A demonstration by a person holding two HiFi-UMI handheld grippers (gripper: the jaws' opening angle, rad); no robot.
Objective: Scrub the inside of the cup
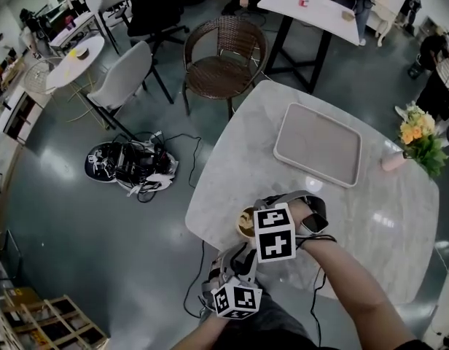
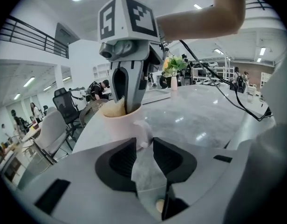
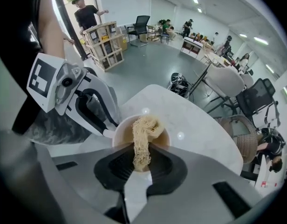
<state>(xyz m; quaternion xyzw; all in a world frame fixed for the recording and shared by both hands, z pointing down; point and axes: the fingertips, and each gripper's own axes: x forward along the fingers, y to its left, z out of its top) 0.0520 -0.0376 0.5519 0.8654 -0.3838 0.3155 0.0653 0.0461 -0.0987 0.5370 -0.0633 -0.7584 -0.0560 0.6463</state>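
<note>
Here, at the lower middle of the head view, the left hand-held gripper point(image 2: 144, 140) has its jaws nearly together, pinching the handle of the cup point(image 2: 118, 120), apparently to stop it turning or sliding on the worktop point(image 1: 370, 217). The cup stands at the worktop's near edge. Just to its right, the right hand-held gripper point(image 3: 141, 146) points down from above. Its jaws are clamped narrowly on a pale, stringy scrubber point(image 3: 146, 125) whose end dips inside the cup, well placed to rub the inner wall. Farther to the upper right, a tray point(image 1: 317, 144) lies well apart.

Tray point(image 1: 317, 144), flowers point(image 1: 418, 134), wicker chair point(image 1: 221, 73)
</note>
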